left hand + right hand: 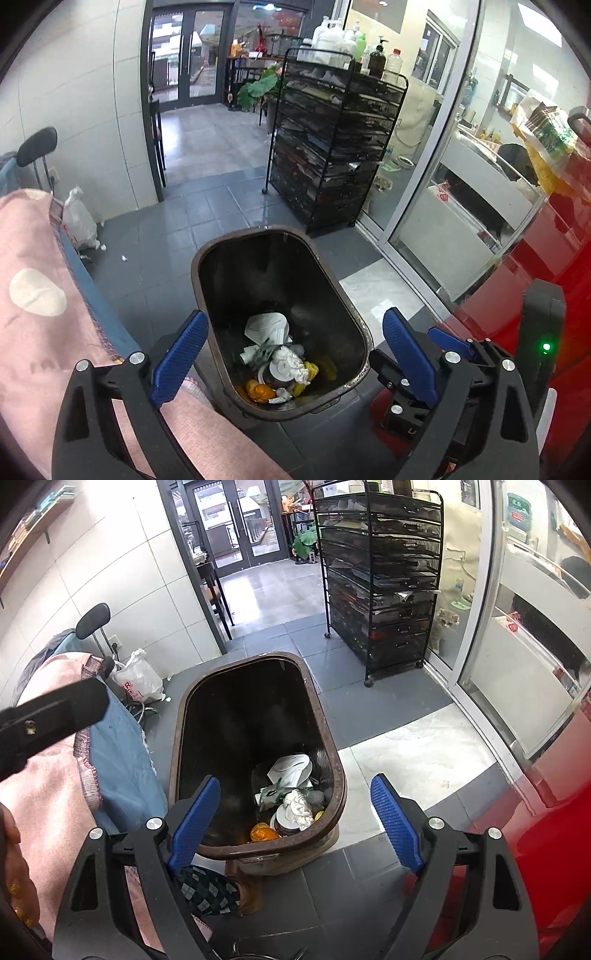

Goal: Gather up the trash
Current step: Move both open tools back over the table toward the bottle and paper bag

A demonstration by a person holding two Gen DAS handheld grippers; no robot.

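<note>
A dark brown trash bin (207, 306) stands on the floor below both grippers; it also shows in the right wrist view (332, 746). Inside lie crumpled white paper (267, 326), a white wad (299, 806), orange peel (256, 391) and other scraps. My left gripper (295, 354) is open and empty above the bin's near rim. My right gripper (295, 819) is open and empty, also above the near rim. The right gripper shows at the right of the left wrist view (454, 343).
A pink and blue cloth (40, 280) covers something on the left. A white plastic bag (138, 685) lies on the floor by the wall. A black mesh drawer cart (384, 590) stands behind the bin. Glass sliding doors (443, 206) and a red surface (554, 830) are on the right.
</note>
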